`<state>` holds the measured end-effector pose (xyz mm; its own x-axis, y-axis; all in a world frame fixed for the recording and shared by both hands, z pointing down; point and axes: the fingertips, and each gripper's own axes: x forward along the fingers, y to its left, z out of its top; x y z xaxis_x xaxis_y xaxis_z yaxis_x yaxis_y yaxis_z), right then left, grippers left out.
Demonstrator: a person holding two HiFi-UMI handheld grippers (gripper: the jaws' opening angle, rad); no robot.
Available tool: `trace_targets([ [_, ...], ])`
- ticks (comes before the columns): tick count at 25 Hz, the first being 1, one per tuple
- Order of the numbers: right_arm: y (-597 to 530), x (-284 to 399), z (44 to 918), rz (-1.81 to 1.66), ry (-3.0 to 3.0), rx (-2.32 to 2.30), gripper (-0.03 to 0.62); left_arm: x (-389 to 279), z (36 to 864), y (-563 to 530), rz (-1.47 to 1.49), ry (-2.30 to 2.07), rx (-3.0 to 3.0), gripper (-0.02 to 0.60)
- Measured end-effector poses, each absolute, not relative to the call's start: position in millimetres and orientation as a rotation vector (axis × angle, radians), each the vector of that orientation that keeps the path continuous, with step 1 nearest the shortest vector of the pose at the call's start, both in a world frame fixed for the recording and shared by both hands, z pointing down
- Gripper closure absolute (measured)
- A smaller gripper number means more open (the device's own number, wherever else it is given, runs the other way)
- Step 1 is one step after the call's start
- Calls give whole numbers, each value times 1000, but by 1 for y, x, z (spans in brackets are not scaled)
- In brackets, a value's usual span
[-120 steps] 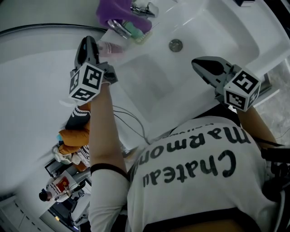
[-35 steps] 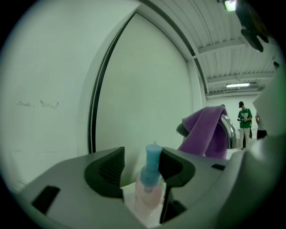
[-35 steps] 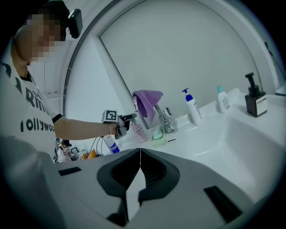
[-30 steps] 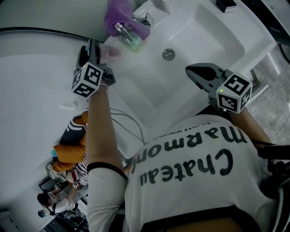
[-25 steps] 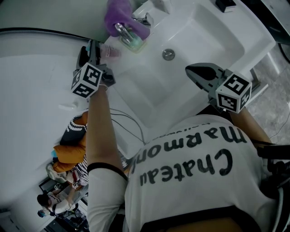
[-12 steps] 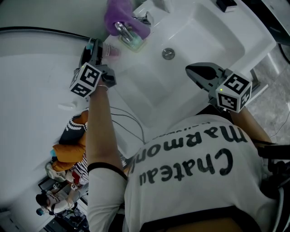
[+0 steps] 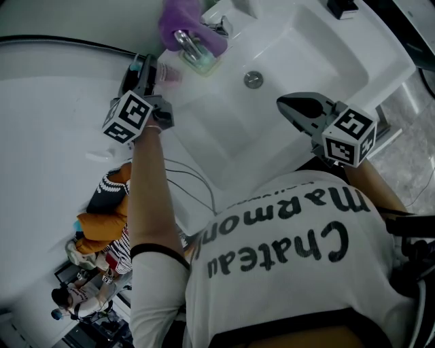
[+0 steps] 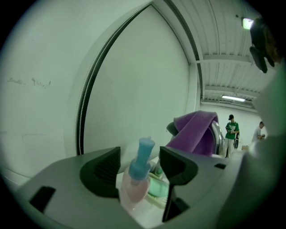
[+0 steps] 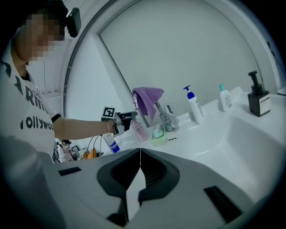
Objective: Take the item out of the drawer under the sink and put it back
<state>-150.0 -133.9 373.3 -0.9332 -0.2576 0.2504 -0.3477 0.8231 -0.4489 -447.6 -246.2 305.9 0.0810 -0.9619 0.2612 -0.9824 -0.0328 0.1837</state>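
My right gripper [image 9: 140, 154]: jaws closed together, empty, over the white sink's [image 7: 299, 54] front edge | my left gripper [image 8: 139, 154]: jaws wide, just been opening, not pressing | pink bottle [image 8: 133, 190], blue cap, stands between them on the sink ledge | beyond: purple cloth [image 8: 196, 132] draped over the faucet [image 7: 185, 44]

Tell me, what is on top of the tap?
A purple cloth hangs over the tap and covers its top. Only the tap's shiny end pokes out below. The part under the cloth cannot be seen.

Dim, cool greenish cast, ceiling strip light [image 8: 235, 97] glowing, fisheye bending, dark vignetted corners; close foreground soft
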Motion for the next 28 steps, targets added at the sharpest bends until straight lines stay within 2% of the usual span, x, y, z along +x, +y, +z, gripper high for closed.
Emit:
trace_targets([
  [14, -119, -164, 365, 707, -2829, 432, 582, -440, 300, -222, 299, -1987, 2089, 325],
  [28, -68, -207, 350, 640, -2842, 301, 582, -428, 281, -137, 179, -1953, 2113, 325],
])
